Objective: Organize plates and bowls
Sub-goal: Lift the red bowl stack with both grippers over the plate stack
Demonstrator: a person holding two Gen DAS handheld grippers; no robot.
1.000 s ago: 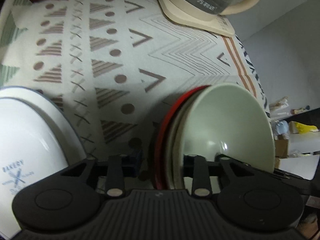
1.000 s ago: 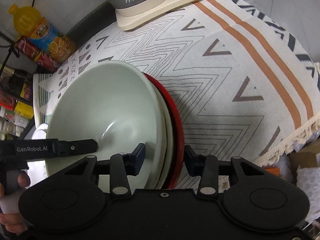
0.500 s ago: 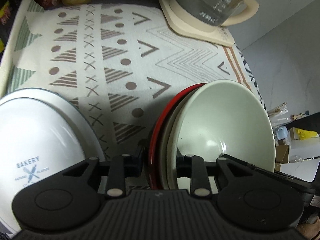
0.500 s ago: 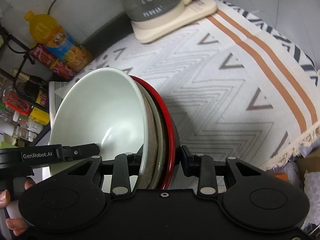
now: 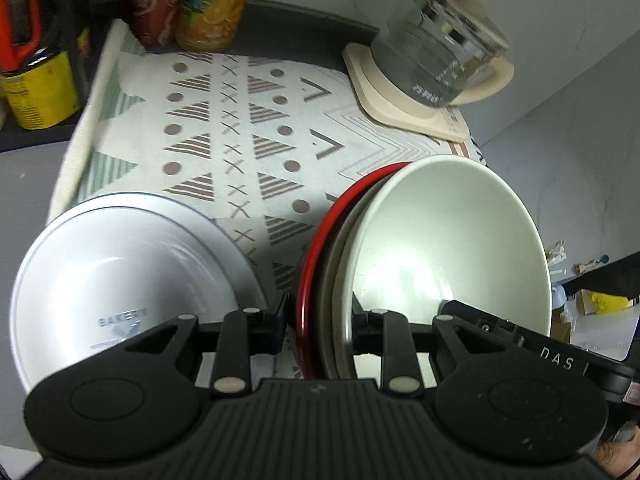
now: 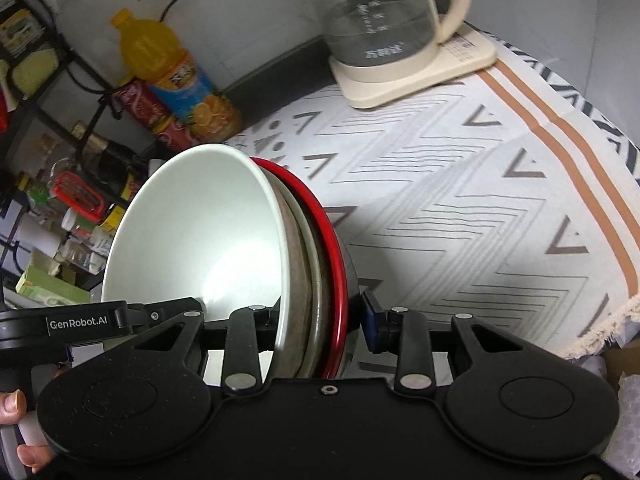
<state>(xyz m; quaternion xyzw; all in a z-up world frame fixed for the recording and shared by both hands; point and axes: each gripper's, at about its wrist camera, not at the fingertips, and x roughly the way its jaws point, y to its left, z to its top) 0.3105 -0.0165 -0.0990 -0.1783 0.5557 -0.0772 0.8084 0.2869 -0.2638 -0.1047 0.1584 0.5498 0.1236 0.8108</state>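
Patterned tablecloth [image 5: 256, 128] covers the counter, with a glass kettle [image 6: 380, 20] on its cream base at the far edge, and an orange juice bottle [image 6: 176, 80] and red can [image 5: 154, 8] against the wall. Nested stack is held on edge above the cloth: pale green bowl [image 5: 448, 248] innermost, a beige dish behind it, red plate [image 5: 316, 264] outermost. Left gripper [image 5: 318, 320] has its jaws closed down around the stack's rim, one finger behind the red plate, one inside the bowl. Right gripper [image 6: 320, 318] clamps the same stack from the other side; its right pad looks barely touching, maybe a slight gap. White BAKERY plate [image 5: 120, 280] lies flat on the cloth, just beside the left gripper.

Risks, judged: stack is tilted near vertical, so the loose bowl could slide out of the nest if either grip eases. Glazed rims are slippery, and two handheld grippers pulling unevenly could twist the pieces apart. Lowering carelessly may clip the BAKERY plate or chip a rim.
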